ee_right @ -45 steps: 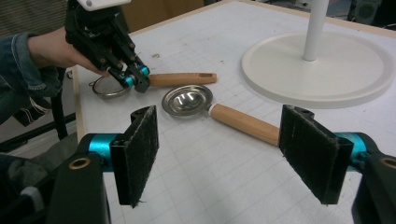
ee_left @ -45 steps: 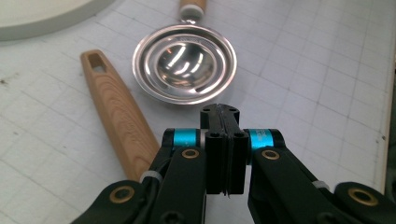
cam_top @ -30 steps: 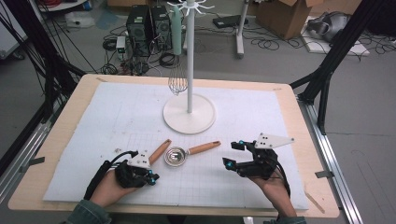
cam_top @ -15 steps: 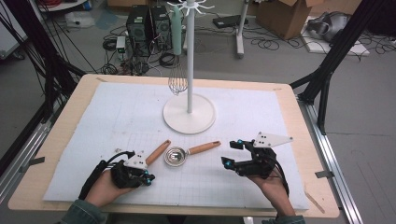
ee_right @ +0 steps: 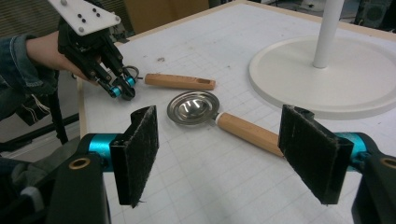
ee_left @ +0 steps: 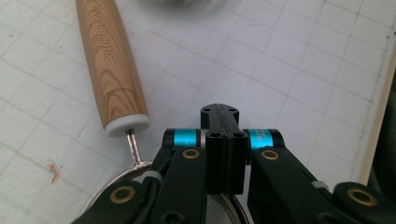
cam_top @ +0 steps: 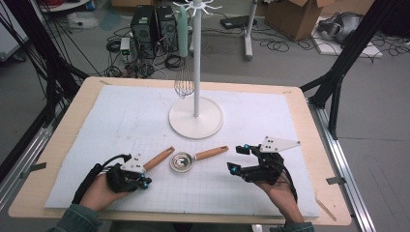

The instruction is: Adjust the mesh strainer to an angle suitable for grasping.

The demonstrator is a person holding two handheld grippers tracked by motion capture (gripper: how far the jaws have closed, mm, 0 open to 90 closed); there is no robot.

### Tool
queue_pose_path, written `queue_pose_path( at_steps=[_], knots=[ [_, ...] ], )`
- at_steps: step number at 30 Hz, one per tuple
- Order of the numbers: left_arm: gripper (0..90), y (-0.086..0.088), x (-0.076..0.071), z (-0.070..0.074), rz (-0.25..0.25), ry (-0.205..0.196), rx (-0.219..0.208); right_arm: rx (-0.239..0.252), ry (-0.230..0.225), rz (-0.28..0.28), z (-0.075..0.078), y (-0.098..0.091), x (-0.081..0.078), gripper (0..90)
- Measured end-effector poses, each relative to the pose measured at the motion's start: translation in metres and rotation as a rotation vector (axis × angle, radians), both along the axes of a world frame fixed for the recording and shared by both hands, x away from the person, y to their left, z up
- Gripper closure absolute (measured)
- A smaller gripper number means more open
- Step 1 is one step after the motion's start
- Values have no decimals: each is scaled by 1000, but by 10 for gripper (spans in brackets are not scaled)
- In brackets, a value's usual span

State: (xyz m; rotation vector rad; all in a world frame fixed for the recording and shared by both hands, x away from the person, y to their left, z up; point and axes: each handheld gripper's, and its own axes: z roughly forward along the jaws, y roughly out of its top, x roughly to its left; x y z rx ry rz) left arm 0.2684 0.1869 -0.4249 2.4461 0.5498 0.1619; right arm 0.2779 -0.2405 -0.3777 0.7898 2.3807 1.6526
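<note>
A small strainer with a wooden handle lies at the front left. Its wire rim and mesh pass under my left gripper, whose jaws are pressed together. I cannot tell whether they pinch the rim. In the right gripper view the left gripper points down beside the strainer's ring. A metal spoon with a wooden handle lies in the middle. My right gripper stands open just right of that handle, nothing between its pads, and the spoon lies beyond them.
A white stand with a round base rises at the middle back, and a wire whisk hangs from it. A white gridded mat covers the wooden table. The table's front edge is close to both hands.
My left gripper has edged slightly leftward, uncovering a little more of the strainer's handle. The right gripper has stayed still.
</note>
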Motion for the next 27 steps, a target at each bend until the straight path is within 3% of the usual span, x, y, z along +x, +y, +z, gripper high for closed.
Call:
queue_pose_path(
  at_steps=[15,21,27],
  knots=[
    [887,15,3,0,38,-15,-7,-8,13,6,-4,3,2,282],
    [844,22,2,7,39,-11,-96,-12,14,-3,-6,2,4,281],
    [769,33,7,17,70,-35,-145,-25,19,-9,-8,3,7,280]
  ],
)
